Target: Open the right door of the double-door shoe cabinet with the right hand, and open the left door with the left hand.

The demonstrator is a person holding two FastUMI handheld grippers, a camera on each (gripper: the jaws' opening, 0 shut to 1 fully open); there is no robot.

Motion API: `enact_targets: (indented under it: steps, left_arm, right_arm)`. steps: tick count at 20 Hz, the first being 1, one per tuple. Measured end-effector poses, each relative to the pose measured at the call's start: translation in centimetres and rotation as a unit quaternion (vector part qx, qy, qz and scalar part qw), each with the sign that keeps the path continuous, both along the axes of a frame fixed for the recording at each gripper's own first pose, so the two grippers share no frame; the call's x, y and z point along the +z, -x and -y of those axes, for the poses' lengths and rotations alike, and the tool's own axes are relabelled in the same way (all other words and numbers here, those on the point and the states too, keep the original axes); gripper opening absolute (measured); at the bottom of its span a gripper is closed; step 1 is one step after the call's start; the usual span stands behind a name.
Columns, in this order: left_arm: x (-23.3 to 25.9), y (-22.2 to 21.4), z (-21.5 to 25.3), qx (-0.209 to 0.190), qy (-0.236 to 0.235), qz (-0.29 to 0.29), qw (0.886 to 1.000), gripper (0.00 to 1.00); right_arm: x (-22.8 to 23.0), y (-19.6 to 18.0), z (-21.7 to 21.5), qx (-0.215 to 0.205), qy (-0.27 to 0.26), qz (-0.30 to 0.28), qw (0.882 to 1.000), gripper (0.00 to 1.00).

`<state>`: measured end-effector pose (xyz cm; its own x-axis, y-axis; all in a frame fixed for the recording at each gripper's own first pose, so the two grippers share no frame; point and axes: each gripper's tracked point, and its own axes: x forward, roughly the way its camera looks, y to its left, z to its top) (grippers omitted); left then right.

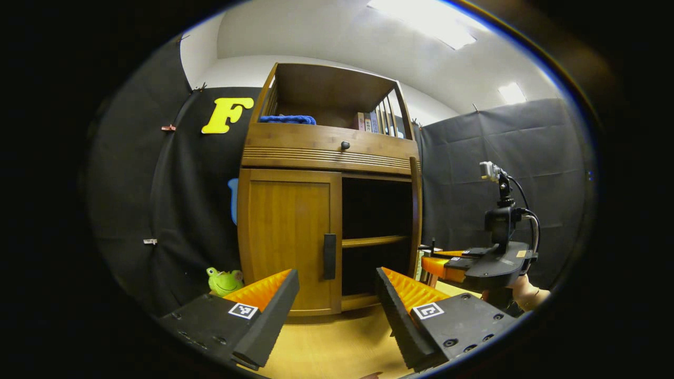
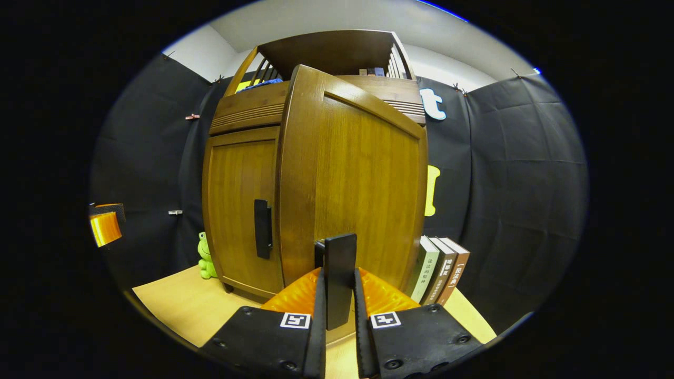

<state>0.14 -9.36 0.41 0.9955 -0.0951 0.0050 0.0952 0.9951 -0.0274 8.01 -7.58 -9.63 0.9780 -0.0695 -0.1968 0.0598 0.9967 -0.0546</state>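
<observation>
A wooden double-door shoe cabinet point(image 1: 326, 152) stands ahead on a light table. Its left door point(image 1: 288, 237) is closed, with a dark vertical handle point(image 1: 329, 256). The right side stands open onto dark shelves point(image 1: 375, 241). My left gripper point(image 1: 337, 295) is open, a short way in front of the left door's handle and lower. In the right gripper view the right door point(image 2: 353, 179) is swung out toward me, and my right gripper point(image 2: 338, 295) is shut on its dark handle point(image 2: 339, 273). The right gripper point(image 1: 474, 263) also appears at the right of the left gripper view, held by a hand.
A green frog toy point(image 1: 225, 281) sits left of the cabinet base. Three books point(image 2: 441, 276) lean beside the cabinet's right side. A blue cloth point(image 1: 287, 119) and more books lie on the open top shelf. A small drawer knob point(image 1: 345, 145) sits above the doors.
</observation>
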Motion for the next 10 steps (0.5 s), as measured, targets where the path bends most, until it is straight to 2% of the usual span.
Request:
enact_targets:
  steps: [5,6,7,8,9,10]
  left_arm:
    - [0.2,-0.3,2.4,-0.026,0.002,0.005,1.0,0.91]
    - [0.2,-0.3,3.1,-0.031,0.001,0.006,0.999,0.89]
    - [0.3,-0.4,3.5,-0.036,0.001,0.007,0.999,0.91]
    - [0.1,-0.5,4.1,-0.042,-0.001,0.007,0.999,0.89]
    - [0.2,-0.7,4.6,-0.046,-0.002,0.006,0.999,0.89]
    - [0.0,-0.8,5.1,-0.051,-0.003,0.006,0.999,0.89]
  right_arm:
    - [0.4,2.0,2.4,-0.017,0.015,-0.009,1.0,0.27]
    - [0.4,2.5,2.9,-0.021,0.019,-0.012,1.0,0.22]
    - [0.2,2.8,3.4,-0.024,0.021,-0.018,0.999,0.22]
    - [-0.2,3.3,4.0,-0.027,0.022,-0.026,0.999,0.26]
    - [-0.6,3.6,4.6,-0.031,0.02,-0.035,0.999,0.22]
    - [-0.8,3.9,5.1,-0.035,0.016,-0.04,0.998,0.24]
